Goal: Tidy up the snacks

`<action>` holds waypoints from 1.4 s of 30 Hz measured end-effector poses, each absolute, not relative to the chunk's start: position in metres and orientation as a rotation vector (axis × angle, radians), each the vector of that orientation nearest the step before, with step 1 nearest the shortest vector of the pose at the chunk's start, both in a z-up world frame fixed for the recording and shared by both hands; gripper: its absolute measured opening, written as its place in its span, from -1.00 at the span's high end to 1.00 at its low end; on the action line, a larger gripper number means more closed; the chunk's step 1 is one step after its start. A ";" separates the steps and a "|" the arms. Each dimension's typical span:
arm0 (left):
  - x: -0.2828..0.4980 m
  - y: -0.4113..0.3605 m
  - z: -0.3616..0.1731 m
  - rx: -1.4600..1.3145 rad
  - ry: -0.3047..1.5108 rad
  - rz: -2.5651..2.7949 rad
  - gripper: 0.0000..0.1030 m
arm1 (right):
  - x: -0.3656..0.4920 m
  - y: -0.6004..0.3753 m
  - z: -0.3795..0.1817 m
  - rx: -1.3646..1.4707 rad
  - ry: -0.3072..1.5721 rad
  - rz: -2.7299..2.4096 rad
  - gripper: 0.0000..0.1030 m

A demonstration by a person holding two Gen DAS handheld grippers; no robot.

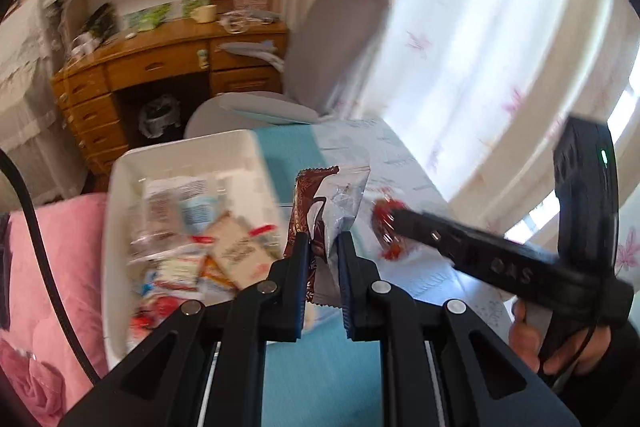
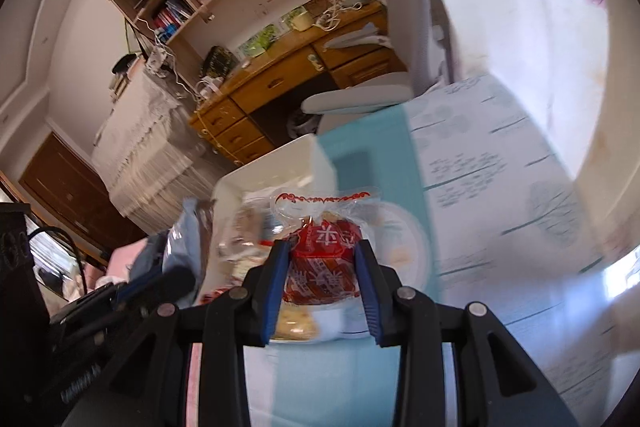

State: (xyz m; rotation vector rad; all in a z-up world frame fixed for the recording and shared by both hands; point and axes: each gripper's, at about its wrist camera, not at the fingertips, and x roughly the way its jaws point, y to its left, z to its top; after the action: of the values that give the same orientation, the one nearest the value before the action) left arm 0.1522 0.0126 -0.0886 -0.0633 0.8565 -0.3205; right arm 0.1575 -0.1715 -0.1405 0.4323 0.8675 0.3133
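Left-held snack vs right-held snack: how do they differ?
Colour: the left gripper holds a brown wrapper with a clear silvery end; the right gripper holds a red packet in clear film with white characters.
Shape: the brown wrapper is slim and long; the red packet is wider and fuller.
Grip: the left jaws stand nearly closed, the right jaws wider.
Shared: both are sealed, pinched and held near the white bin.

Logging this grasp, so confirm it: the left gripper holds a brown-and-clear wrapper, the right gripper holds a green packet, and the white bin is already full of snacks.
Not green. The right gripper holds a red packet, seen in the right wrist view. The left gripper does hold the brown-and-clear wrapper, and the white bin holds snacks.
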 end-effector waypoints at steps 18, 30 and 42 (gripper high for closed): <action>0.161 0.154 -0.108 -0.244 0.900 -0.132 0.17 | 0.154 -0.038 -0.146 0.361 0.918 0.478 0.28; 0.120 0.160 -0.125 -0.310 0.999 -0.055 -0.59 | 0.114 -0.040 -0.146 0.239 1.048 0.468 -0.19; 0.066 0.102 -0.094 -0.199 1.020 -0.080 -0.89 | 0.058 -0.086 -0.137 0.133 1.122 0.443 -0.58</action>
State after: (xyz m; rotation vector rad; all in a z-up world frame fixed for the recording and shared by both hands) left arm 0.0661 0.1022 -0.0937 -0.1990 1.0196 -0.0799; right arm 0.0579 -0.0857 -0.1368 0.1330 1.1219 0.4428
